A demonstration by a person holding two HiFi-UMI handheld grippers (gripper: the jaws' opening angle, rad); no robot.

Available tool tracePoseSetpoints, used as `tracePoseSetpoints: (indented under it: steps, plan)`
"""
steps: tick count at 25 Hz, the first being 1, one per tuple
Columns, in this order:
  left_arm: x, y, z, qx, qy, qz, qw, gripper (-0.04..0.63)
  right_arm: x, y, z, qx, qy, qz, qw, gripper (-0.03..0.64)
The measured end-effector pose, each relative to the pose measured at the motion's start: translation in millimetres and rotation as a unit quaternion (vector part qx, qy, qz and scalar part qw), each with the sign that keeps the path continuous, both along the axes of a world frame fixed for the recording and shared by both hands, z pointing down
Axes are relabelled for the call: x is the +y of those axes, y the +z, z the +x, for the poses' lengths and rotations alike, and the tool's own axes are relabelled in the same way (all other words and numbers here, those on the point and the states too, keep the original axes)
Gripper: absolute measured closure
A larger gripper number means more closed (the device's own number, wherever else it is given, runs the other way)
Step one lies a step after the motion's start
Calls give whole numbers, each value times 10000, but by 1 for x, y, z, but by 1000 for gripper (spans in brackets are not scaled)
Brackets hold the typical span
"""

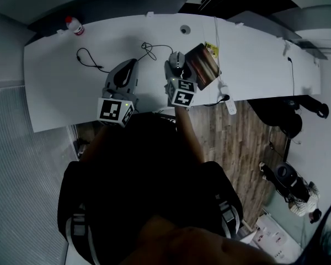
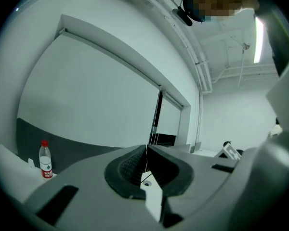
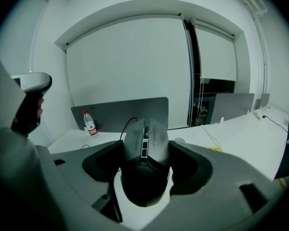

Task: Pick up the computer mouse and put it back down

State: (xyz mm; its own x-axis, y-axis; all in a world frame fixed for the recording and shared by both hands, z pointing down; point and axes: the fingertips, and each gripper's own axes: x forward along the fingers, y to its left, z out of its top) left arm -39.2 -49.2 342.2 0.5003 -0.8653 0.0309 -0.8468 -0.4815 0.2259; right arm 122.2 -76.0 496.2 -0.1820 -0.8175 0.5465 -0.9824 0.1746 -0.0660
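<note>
While the right gripper pinches its flanks: mouse — light, rigid, slick-shelled, corded; left gripper fingers pressed together, empty

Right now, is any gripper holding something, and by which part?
The right gripper is shut on the computer mouse by its two sides. The left gripper is shut, holding nothing.

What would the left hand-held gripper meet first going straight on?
Nothing close: ahead of the left hand-held gripper the way looks free up to the window blind, depth unclear; the bottle stands off left.
</note>
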Motion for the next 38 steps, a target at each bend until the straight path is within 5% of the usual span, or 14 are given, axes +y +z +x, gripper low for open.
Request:
tracePoseSetpoints:
  steps: [23,38]
  plan:
    - [-23,-22,5,-52,9,380,9993,589,9,-117,0,-462,-16,1361,9896,327]
    - [-18,-4,9,-67,-29,30,10000,589,16,-137,-4,-566,-75,1596,9855,328]
